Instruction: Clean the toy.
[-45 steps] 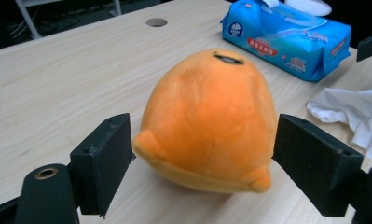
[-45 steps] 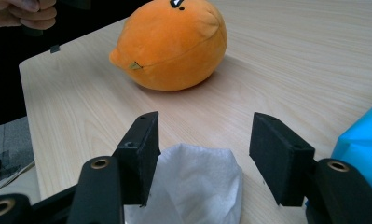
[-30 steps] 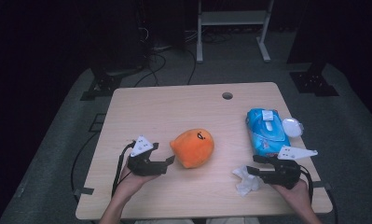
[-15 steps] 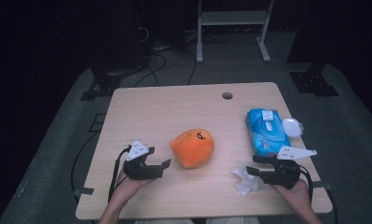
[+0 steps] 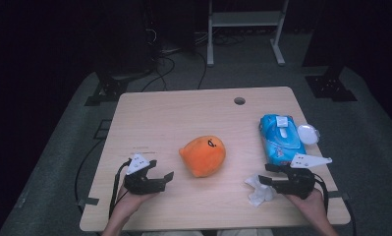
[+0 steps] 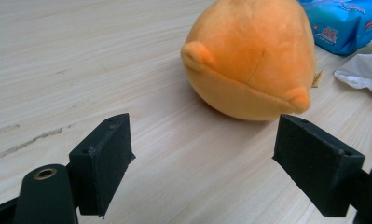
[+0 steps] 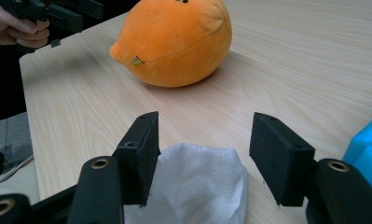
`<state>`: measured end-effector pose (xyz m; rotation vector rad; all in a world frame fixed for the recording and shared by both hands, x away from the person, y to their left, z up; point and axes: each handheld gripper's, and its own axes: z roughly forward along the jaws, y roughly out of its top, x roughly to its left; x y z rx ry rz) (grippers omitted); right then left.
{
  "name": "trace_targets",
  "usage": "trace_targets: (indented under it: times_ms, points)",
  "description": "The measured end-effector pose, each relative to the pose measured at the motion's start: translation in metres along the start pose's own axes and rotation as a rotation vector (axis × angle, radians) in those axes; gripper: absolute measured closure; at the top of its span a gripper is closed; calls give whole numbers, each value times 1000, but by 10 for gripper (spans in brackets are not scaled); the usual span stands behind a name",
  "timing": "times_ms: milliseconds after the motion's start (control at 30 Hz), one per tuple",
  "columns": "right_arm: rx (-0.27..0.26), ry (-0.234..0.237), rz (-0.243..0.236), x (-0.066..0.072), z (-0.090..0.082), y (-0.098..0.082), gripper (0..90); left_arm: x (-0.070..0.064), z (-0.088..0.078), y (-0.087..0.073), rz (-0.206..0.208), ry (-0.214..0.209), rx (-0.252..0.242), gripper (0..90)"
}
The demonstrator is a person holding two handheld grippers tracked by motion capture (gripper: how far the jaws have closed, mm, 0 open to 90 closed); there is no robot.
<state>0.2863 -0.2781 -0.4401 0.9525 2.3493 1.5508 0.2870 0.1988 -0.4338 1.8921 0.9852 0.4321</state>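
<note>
An orange plush toy [image 5: 203, 155] lies on the wooden table [image 5: 183, 113], near its middle. My left gripper [image 5: 160, 170] rests low to the toy's left, apart from it, jaws open and pointing at it. In the left gripper view the plush toy [image 6: 251, 56] sits beyond the empty left gripper [image 6: 207, 140]. My right gripper [image 5: 266, 173] is at the front right, its jaws open. A crumpled white tissue [image 5: 258, 191] lies on the table there. In the right gripper view the tissue [image 7: 197, 186] lies between the open jaws of the right gripper [image 7: 204, 135].
A blue pack of wet wipes [image 5: 281, 139] lies at the right edge with a round white lid [image 5: 308, 133] beside it. A cable hole [image 5: 239, 101] sits at the table's far side. Dark floor, cables and a white stand [image 5: 242, 19] lie beyond.
My left gripper has drawn away from the plush toy, leftward and toward the near edge, and sunk lower. The right gripper and the tissue have stayed put.
</note>
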Motion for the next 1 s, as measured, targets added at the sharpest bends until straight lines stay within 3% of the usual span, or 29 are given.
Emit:
trace_targets:
  times_ms: [600,1000]
  points:
    - [10,11,-4,1,4,0,412,8,-5,-25,-38,33,14,178]
    - [-4,20,11,1,2,-3,411,-1,-3,-30,9,43,17,155]
